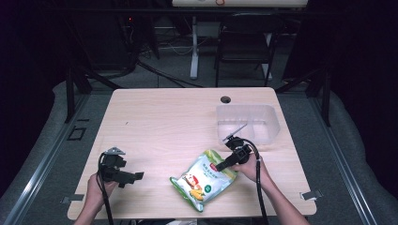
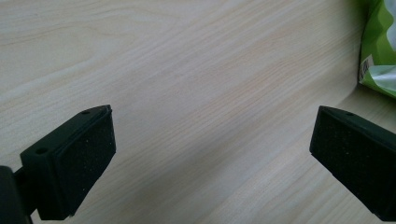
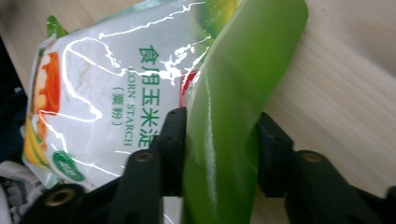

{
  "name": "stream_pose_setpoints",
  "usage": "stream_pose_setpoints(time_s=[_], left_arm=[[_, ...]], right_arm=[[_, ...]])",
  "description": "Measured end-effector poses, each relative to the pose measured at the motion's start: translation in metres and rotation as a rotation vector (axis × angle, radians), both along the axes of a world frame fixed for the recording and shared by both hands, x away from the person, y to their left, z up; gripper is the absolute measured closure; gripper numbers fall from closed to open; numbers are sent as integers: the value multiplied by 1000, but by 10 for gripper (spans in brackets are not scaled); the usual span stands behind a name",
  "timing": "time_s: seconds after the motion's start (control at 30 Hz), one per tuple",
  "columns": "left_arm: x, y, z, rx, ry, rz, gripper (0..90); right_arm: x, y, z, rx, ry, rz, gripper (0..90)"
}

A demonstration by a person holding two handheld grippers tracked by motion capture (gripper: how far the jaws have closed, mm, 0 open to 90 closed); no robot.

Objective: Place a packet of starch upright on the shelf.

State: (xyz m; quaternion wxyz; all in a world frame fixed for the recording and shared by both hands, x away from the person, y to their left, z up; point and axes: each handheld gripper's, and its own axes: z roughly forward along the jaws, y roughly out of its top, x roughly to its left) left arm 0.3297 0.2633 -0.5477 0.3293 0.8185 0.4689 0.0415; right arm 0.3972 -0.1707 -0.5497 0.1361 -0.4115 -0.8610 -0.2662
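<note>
The right hand-held gripper [image 3: 217, 154] pinches the corn starch bag's [image 1: 204, 179] edge beside the clear tub [image 1: 270, 126]; slick film could slip free.

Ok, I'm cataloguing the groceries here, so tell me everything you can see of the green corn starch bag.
The glossy green and white plastic corn starch bag lies flat on the light wooden table, near its front edge, slanting from lower left to upper right. Its face has a white panel with green print reading "corn starch" and a yellow and orange picture at the lower end. It looks full and sealed. The right claw has its two black pads on either side of the bag's bulging green upper edge. The clear plastic tub stands apart behind it.
</note>
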Motion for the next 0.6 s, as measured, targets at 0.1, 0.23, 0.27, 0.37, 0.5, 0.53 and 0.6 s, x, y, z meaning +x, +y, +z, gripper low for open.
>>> stream_pose_setpoints(time_s=[0.1, 0.23, 0.27, 0.37, 0.5, 0.53, 0.6], left_arm=[[-1, 0, 0, -3, -1, -1, 3], [0, 1, 1, 1, 4, -4, 3], [0, 1, 1, -1, 4, -5, 3], [-1, 0, 1, -3, -1, -3, 3], [-1, 1, 1, -2, -2, -3, 3], [-1, 1, 1, -3, 1, -5, 3], [-1, 0, 1, -2, -1, -4, 4]], right_arm=[[-1, 0, 2, 4, 9, 28, 742], [-6, 1, 5, 7, -1, 45, 849], [-8, 2, 6, 8, -6, 44, 870], [-12, 2, 10, 15, -19, 46, 888], [-16, -2, 17, 29, -32, 50, 893], [-17, -2, 19, 35, -39, 35, 895], [-19, -4, 22, 46, -46, 20, 894]])
